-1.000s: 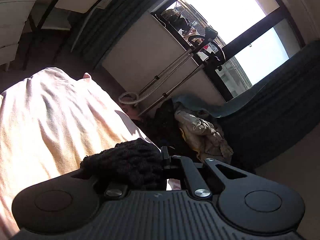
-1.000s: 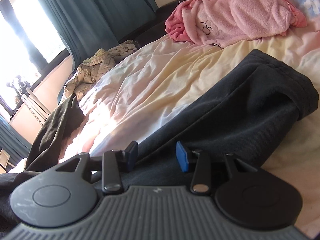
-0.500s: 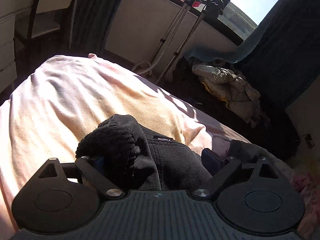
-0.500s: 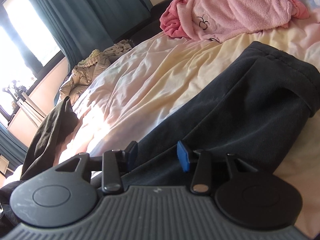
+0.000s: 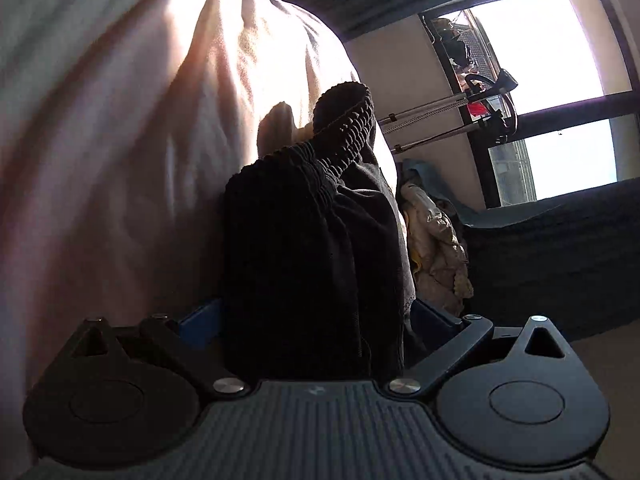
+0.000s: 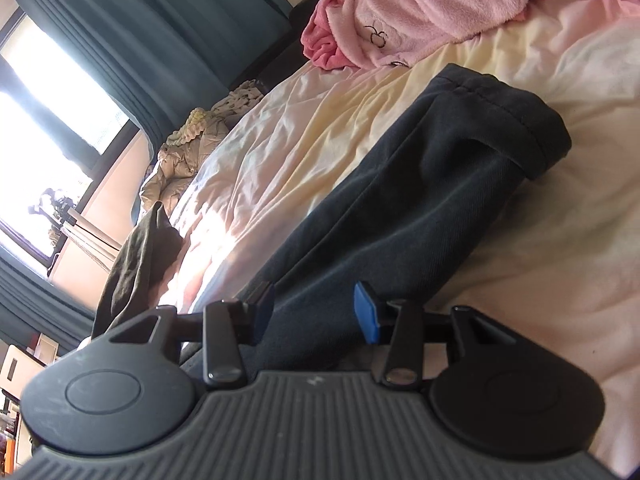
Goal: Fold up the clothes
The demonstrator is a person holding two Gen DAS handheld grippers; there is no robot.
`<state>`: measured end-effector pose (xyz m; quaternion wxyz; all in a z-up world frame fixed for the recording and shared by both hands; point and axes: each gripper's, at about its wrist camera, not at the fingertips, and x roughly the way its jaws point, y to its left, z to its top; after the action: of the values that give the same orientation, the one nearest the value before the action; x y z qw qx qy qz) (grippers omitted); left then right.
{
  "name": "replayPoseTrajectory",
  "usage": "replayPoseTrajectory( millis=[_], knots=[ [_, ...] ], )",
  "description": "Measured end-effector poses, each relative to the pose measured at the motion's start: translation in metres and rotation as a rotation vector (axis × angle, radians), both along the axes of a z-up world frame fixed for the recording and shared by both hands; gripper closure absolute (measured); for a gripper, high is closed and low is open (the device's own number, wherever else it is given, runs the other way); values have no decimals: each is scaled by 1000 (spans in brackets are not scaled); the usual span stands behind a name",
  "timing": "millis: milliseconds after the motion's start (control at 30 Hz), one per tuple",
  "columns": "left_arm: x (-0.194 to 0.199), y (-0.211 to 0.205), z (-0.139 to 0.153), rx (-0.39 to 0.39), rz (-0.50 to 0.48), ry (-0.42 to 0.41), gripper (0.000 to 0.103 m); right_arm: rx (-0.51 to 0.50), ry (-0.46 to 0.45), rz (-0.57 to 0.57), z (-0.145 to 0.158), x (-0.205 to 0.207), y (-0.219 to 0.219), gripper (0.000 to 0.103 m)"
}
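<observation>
Item under handling: dark trousers (image 6: 420, 200), laid lengthwise across the bed (image 6: 320, 128), hem toward the pink blanket (image 6: 440, 12) at the far end, waistband (image 5: 340, 136) bunched near the window-side edge of the bed.

Handling judgement: soft woven cloth of moderate weight, limp, no stiffness of its own. It should drape and sag from any single hold, and it is not fragile. The ribbed elastic waistband is the thickest, least slippery part and I judge it the best place to take hold; the stitched hem is the second. A pinch mid-leg would likely gather only the top layer.

Left tool (image 5: 316, 316): its jaws have just been opening and now stand wide. The gathered waist end sits between the blue pads (image 5: 200, 318), which do not appear to press on it. I read this as released, cloth resting on the bed.

Right tool (image 6: 316, 312): jaws partly apart, straddling the trouser leg near the close edge of the bed. Its pads (image 6: 366, 314) stand clear of the fabric on the visible side; not gripping.

Pose: both tools point forward and somewhat downward, low over the bed. The left view is rolled, so the bed (image 5: 120, 120) rises at its left.
</observation>
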<state>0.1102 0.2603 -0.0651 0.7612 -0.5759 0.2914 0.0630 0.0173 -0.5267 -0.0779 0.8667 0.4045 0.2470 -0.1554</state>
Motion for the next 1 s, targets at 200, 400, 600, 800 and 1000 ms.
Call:
replayPoseTrajectory(
  millis=[200, 400, 600, 800, 1000],
  knots=[
    [-16, -13, -20, -62, 95, 91, 5, 90, -69, -174, 5, -43, -22, 56],
    [-15, -22, -19, 14, 59, 117, 14, 324, -80, -414, -37, -71, -56, 56],
    [5, -33, -28, -35, 10, 42, 23, 325, -160, -356, -41, -56, -70, 71],
    [20, -33, -34, 36, -2, 85, 24, 191, -305, -282, -25, -20, -81, 99],
    [18, -31, -31, 51, 25, 89, 25, 86, -280, -261, -20, 40, -90, 100]
  ],
)
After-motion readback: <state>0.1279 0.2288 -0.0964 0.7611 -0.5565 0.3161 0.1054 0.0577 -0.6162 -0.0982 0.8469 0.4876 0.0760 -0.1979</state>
